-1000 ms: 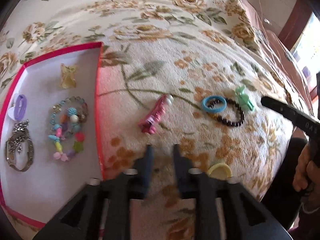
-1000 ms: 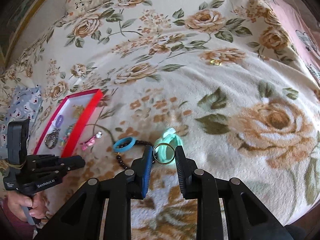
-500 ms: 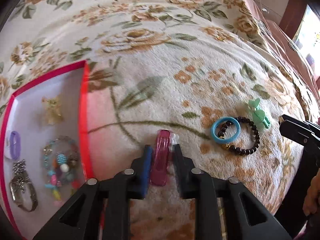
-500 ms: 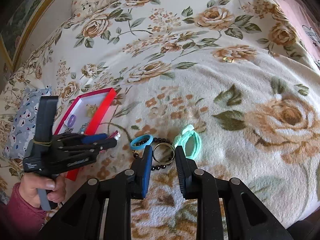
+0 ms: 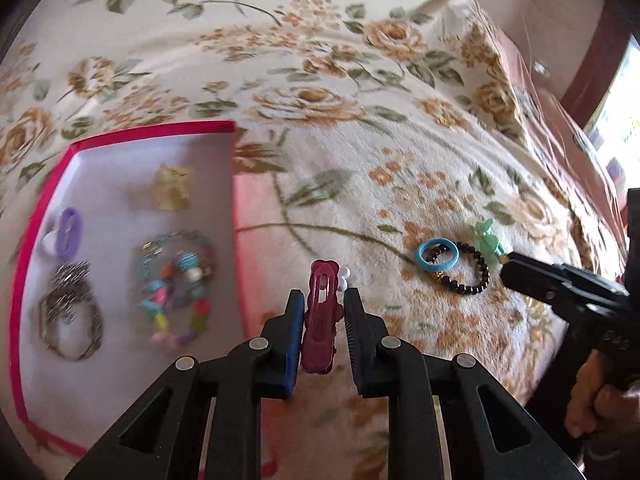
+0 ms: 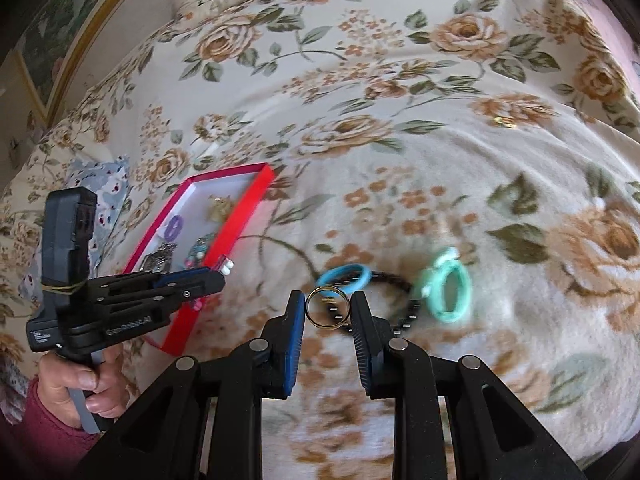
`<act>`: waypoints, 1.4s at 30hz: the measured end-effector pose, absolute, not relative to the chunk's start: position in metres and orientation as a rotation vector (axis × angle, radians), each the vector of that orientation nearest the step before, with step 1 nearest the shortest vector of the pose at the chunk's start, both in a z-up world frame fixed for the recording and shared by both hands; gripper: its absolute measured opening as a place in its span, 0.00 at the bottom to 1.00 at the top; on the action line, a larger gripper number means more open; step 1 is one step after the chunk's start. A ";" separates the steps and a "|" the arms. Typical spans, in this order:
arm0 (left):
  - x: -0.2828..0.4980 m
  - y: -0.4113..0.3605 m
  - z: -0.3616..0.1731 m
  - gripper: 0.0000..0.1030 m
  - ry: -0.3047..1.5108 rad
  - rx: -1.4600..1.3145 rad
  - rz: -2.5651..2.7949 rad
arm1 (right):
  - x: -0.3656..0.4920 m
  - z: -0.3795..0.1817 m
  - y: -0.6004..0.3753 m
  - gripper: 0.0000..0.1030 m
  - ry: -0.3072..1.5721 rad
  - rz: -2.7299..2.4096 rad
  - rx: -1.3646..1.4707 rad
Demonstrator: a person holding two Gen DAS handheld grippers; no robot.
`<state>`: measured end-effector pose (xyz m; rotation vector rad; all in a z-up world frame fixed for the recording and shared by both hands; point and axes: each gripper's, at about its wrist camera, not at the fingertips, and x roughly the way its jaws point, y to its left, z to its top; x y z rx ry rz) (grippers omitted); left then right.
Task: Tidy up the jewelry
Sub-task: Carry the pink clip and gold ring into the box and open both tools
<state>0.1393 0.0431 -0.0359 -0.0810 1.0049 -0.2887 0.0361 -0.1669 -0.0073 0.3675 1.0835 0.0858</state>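
Item: pink hair clip, now lifted off the blanket, pinched in your left claw. Right claw holds the gold ring. Red box, left of both: likely destination.

Box on bed, left of loose pieces. In box: watch, beads, loop, charm. Clip between left claw fingers, just right of box wall. Further right on bed: band overlapping bracelet, hair tie beyond. Ring between right claw fingers, above bracelet.
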 end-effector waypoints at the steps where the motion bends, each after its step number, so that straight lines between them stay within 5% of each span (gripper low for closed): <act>1: 0.134 0.047 -0.033 0.19 0.999 -0.090 -0.283 | 0.038 -0.007 -0.162 0.23 1.084 0.097 0.364; 21: 0.055 0.159 -0.002 0.19 0.925 -0.239 -0.075 | 0.086 -0.008 -0.038 0.23 1.109 0.388 0.278; 42: 0.063 0.205 -0.022 0.19 0.977 -0.218 0.095 | 0.116 -0.054 0.039 0.23 1.221 0.510 0.142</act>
